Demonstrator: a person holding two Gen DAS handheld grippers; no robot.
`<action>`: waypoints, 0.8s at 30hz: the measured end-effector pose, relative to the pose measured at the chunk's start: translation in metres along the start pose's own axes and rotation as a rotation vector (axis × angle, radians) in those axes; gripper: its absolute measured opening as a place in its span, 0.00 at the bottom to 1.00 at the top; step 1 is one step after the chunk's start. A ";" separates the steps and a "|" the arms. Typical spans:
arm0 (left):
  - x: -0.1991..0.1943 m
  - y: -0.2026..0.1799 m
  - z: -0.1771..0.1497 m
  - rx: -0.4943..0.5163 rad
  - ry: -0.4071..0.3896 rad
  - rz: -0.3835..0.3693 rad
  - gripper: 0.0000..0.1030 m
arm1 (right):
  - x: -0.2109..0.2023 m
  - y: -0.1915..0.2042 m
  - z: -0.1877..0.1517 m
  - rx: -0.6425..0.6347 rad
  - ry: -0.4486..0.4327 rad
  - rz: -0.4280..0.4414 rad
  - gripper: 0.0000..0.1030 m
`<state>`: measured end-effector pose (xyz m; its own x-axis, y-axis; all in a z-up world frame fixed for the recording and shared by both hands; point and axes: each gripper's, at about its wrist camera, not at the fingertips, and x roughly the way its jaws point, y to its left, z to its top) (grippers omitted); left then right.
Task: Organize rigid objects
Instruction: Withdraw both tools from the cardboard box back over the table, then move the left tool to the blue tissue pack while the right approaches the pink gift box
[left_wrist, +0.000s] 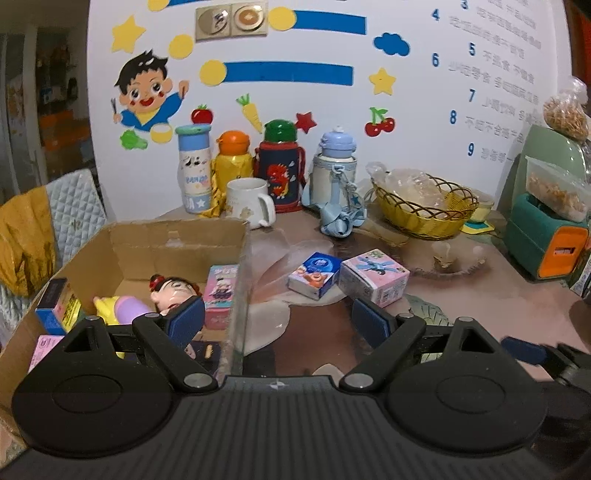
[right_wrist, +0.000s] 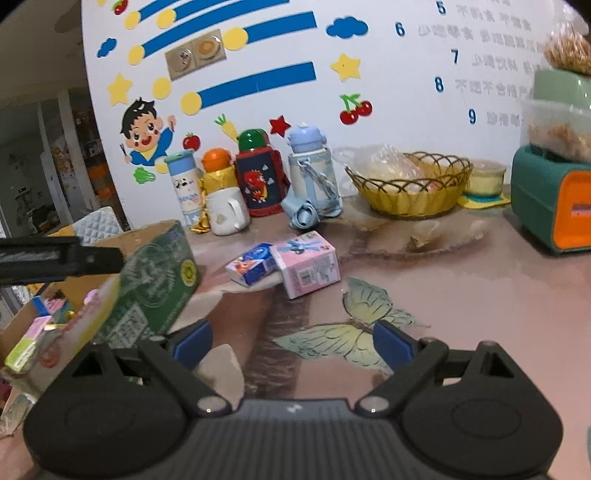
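While both claws stand wide apart and empty, the left claw (left_wrist: 277, 325) straddles the thin wall of a corrugated cardboard box (left_wrist: 177, 236) at left holding a glossy plastic doll (left_wrist: 168, 291). Mid-frame beyond the right claw (right_wrist: 291, 343), two small rectangular cartons, blue (right_wrist: 253, 267) and pink (right_wrist: 308, 266), touch on the smooth patterned counter (right_wrist: 480, 302).

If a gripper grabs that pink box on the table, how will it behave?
The pink box looks like thin printed card, so it is probably light and may dent under a hard squeeze. Its flat faces should not roll, but it touches the blue box and could nudge it.
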<state>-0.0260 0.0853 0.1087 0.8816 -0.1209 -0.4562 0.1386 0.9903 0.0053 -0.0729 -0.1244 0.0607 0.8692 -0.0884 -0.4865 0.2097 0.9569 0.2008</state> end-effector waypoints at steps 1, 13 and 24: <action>0.001 -0.004 0.000 0.014 -0.007 0.002 1.00 | 0.007 -0.002 0.001 -0.008 0.001 -0.003 0.91; 0.017 -0.029 -0.002 0.130 -0.040 -0.013 1.00 | 0.113 -0.026 0.029 -0.042 0.024 0.076 0.99; 0.045 -0.035 0.001 0.134 -0.018 0.012 1.00 | 0.168 -0.026 0.038 -0.127 0.065 0.093 0.99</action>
<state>0.0096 0.0453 0.0890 0.8913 -0.1116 -0.4395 0.1860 0.9739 0.1298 0.0847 -0.1743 0.0064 0.8505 0.0160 -0.5258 0.0682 0.9877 0.1404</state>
